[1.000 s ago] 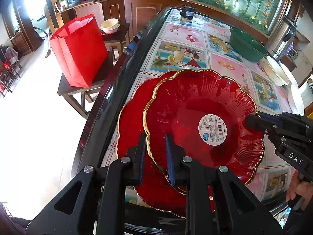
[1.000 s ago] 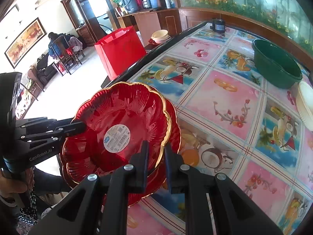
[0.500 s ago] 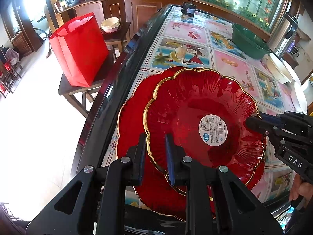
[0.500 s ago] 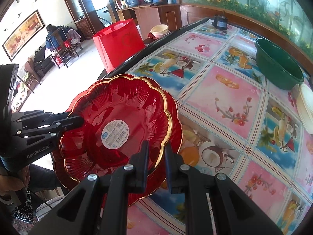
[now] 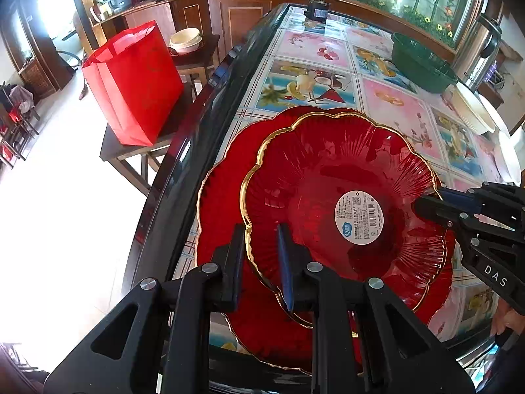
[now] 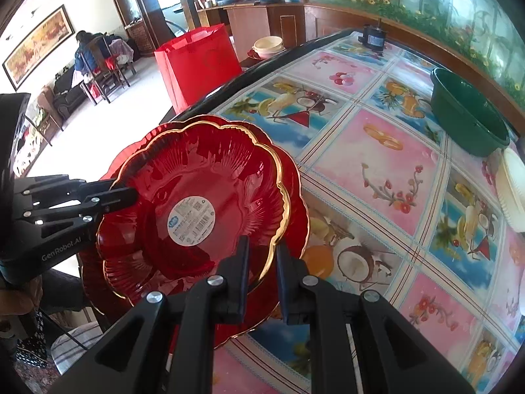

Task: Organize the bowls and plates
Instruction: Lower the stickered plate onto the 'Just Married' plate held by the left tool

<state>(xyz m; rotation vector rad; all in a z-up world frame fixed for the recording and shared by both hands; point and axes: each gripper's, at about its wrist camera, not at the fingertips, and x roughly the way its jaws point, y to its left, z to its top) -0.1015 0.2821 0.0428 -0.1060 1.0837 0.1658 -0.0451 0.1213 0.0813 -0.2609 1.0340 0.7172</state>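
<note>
Two red plates sit one above the other near the table's (image 5: pixel 210 105) dark edge. The top red plate (image 5: pixel 328 177) has a wavy gold rim and a round white sticker (image 5: pixel 358 217) in its middle. Both tools pinch this plate by its rim. The left gripper (image 5: pixel 261 262) has one finger outside the rim and one inside, squeezed tight on the side nearest the person. The right gripper (image 6: pixel 261 272) pinches the other side the same way. In the left view the right tool's tip touches the rim at the right side.

The bottom red plate (image 5: pixel 223 197) lies flat on the picture cloth (image 6: pixel 377 151). The top plate is just above it and a bit to one side, so a red moon shape of the bottom plate shows.

Since a second ago the change is small. The top plate now covers more of the bottom plate, and the two rims line up better than before. Both tools hold the same spots on the rim and stay squeezed.

A green tub (image 6: pixel 466 115) stands far back on the table. White dishes (image 6: pixel 512 190) lie at the right edge. A red bag (image 5: pixel 134 82) stands on a low wooden stand (image 5: pixel 111 151) beside the table
</note>
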